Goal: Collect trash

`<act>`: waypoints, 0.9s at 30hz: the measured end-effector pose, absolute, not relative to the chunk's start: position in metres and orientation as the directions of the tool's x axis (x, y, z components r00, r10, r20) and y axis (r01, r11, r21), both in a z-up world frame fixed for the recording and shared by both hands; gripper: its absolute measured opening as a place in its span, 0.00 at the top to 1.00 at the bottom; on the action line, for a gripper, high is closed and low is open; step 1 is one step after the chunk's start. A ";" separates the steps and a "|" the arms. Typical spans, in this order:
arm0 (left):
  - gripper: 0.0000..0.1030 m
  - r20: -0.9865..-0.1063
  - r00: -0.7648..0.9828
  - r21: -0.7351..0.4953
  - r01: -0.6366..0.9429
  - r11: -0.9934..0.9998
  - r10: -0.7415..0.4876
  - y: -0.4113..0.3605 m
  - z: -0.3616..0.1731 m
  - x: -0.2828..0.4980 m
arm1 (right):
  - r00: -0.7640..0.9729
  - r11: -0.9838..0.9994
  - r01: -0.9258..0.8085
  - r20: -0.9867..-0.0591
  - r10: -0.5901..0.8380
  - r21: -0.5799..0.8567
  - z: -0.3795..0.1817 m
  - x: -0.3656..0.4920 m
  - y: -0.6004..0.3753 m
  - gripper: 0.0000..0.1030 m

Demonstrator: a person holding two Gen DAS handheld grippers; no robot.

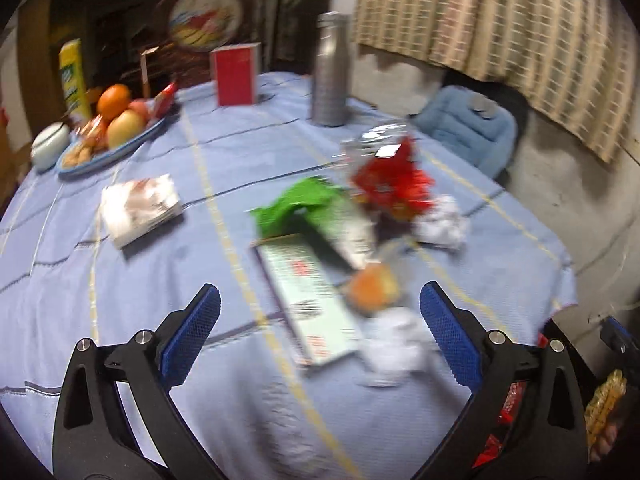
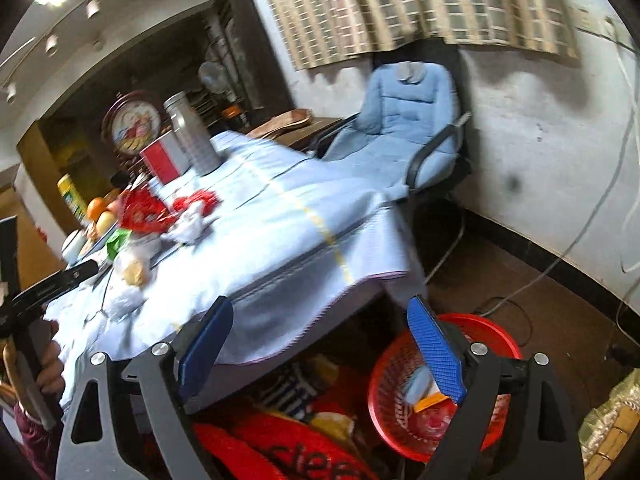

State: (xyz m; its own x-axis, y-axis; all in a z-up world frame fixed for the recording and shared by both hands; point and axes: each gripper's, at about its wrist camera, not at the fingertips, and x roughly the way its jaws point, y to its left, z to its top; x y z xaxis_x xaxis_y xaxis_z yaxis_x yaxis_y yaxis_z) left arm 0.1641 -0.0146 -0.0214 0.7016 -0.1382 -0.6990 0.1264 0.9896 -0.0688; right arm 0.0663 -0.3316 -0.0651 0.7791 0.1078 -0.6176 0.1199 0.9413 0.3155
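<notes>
Left gripper: fingers spread wide, nothing between the blue pads, hovering above the blue tablecloth. Landmark for everything below: the flat printed box lying on the cloth between those fingers. Just right of its near end, touching it, a crumpled white paper ball; beside the box's right edge, an orange-and-yellow lump in clear wrap, too blurred to identify. At the box's far end, touching it, a green wrapper; beyond that and to the right, a red wrapper, with a second white paper wad just right of it. Far behind the box, a steel bottle and a red carton, both upright; well to the box's left, a white packet, and farther back left a plate of fruit. Right gripper: fingers likewise spread, empty, held beyond the table's edge and lower than the cloth, well away from the box. Under its right pad, a red mesh basket on the floor, holding a few scraps, among them an orange one. Behind the table in the right wrist view, a blue padded chair. Whole left wrist view smeared by motion blur.
</notes>
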 end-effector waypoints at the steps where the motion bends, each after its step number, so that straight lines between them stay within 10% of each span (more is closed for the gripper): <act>1: 0.07 -0.707 0.693 -0.082 0.117 0.990 -0.140 -0.008 -0.024 0.167 | 0.777 0.944 0.103 -0.618 0.120 0.312 -0.065 0.069 -0.325 0.15; 27: 0.07 -0.793 0.561 -0.232 0.086 0.969 -0.240 0.018 -0.060 0.202 | 0.710 0.929 -0.350 -0.612 0.348 0.122 -0.046 0.118 -0.136 0.14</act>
State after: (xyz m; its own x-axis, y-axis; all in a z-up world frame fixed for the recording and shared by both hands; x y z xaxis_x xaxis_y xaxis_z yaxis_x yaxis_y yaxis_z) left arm 0.2016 0.0183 -0.0601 0.5607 -0.2395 -0.7926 0.0864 0.9690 -0.2317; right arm 0.1178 -0.1357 -0.0463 0.7100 0.3478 -0.6123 -0.3496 0.9289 0.1222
